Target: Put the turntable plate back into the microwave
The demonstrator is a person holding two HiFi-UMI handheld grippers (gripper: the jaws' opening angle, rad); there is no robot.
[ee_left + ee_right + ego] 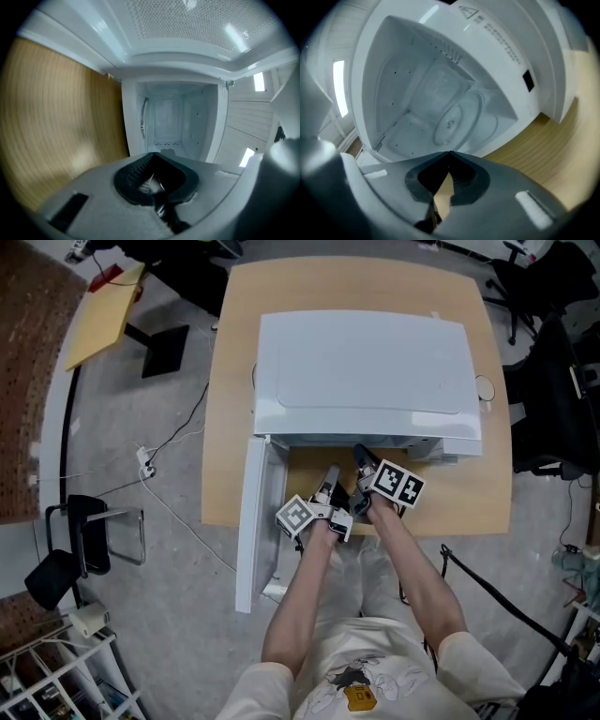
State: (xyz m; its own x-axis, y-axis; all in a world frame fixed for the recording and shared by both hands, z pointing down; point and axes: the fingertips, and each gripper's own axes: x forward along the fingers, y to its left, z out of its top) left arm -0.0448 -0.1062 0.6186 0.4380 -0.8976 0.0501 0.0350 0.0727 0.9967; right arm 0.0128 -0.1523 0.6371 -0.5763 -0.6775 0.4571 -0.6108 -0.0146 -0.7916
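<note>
Both your right hand-held gripper (449, 153) and left hand-held gripper (155, 154) are shut and empty. The turntable plate (457, 117) lies flat inside the microwave (366, 362), straight ahead of the nearer right one.

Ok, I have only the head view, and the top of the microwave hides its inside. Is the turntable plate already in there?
Observer: Yes. In the right gripper view the turntable plate lies inside the microwave, on the cavity floor.
Operator: Does the right gripper hold it?
Observer: No. The right gripper has its fingers together, with nothing between them.
Operator: And the left one?
Observer: The left gripper also has its fingers together and empty, and it faces the open cavity.
</note>
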